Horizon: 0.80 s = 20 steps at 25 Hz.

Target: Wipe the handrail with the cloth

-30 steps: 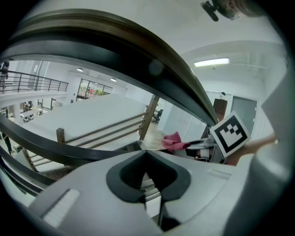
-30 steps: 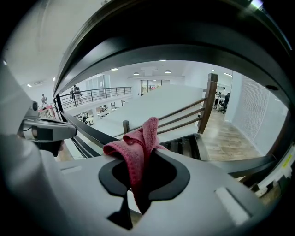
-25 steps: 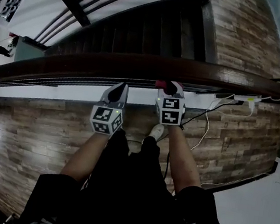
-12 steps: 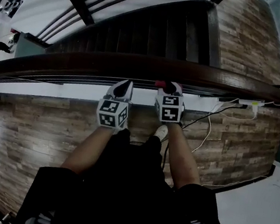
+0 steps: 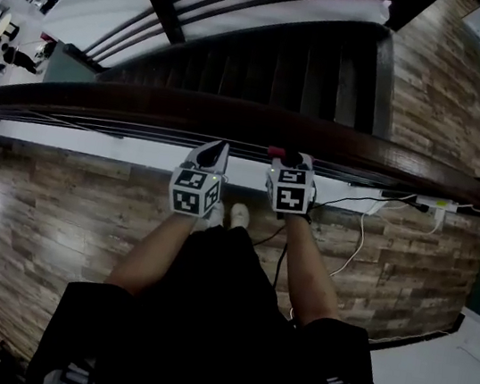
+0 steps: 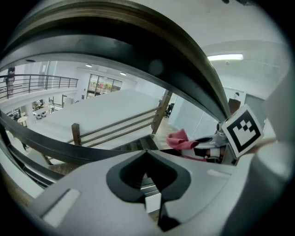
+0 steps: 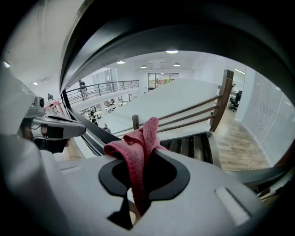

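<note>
A dark wooden handrail [image 5: 234, 118] runs across the head view, just beyond both grippers. My right gripper [image 5: 288, 157] is shut on a red cloth [image 7: 138, 147], whose folds stick up between the jaws; a bit of it shows red [image 5: 275, 151] just under the rail. The left gripper [image 5: 217, 149] is shut with nothing in it, its tips close under the rail. From the left gripper view the handrail [image 6: 152, 55] arcs overhead and the red cloth [image 6: 180, 139] shows to the right. In the right gripper view the left gripper [image 7: 50, 129] appears at left.
Beyond the rail a dark staircase [image 5: 270, 56] drops away, with a lower wooden railing [image 7: 193, 115]. A white cable [image 5: 354, 241] and power strip [image 5: 437, 203] lie on the plank floor [image 5: 57, 203] at right. My feet [image 5: 227, 216] stand by the white ledge [image 5: 138, 151].
The view has shifted along the rail to the left; stairs and cable sit further right. Both grippers keep their places under the rail, the cloth still held.
</note>
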Tool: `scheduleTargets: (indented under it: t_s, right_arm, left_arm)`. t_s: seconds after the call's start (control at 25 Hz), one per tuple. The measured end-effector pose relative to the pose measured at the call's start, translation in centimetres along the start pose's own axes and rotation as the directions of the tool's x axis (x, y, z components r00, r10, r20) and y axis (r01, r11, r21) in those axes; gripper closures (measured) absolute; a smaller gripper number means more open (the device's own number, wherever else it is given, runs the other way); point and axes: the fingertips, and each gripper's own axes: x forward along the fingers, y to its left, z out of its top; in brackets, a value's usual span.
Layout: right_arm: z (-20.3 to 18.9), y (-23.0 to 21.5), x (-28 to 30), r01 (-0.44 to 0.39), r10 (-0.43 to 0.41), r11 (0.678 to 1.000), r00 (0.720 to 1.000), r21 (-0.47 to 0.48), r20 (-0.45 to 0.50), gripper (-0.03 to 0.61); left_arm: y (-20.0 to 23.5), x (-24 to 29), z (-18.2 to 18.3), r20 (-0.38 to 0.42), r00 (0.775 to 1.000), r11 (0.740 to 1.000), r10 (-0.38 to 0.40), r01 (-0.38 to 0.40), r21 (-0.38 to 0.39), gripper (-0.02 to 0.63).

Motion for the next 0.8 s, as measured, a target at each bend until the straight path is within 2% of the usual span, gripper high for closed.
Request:
scheduleTargets:
  t_s: [0.28,0.44,0.64,0.8]
  right_arm:
    - [0.4,2.7,1.9,-0.1,0.096,0.989,0.994,-0.107,-0.043,0.526]
    - [0.9,3.5,2.6,-0.124,0.117,0.983,0.991,-0.138,-0.059,0.526]
    - [0.9,5.0,3.5,-0.144,0.133,0.977,0.988,-0.154,-0.081,0.526]
    - [1.7,6.1,4.0,-0.134,0.124,0.976,0.99,-0.169,-0.069,0.526]
  left_arm:
    - [2.3,-1.0,0.4,0.01,0.993,0.992,0.115,-0.114,-0.047,0.614]
    - [3.5,-1.5,0.9,0.02,0.986,0.986,0.164,-0.164,-0.041,0.614]
    - [5.2,-2.7,0.9,0.008,0.98,0.979,0.198,-0.197,-0.059,0.614]
    - [6.3,-3.0,0.9,-0.008,0.982,0.98,0.19,-0.19,-0.06,0.614]
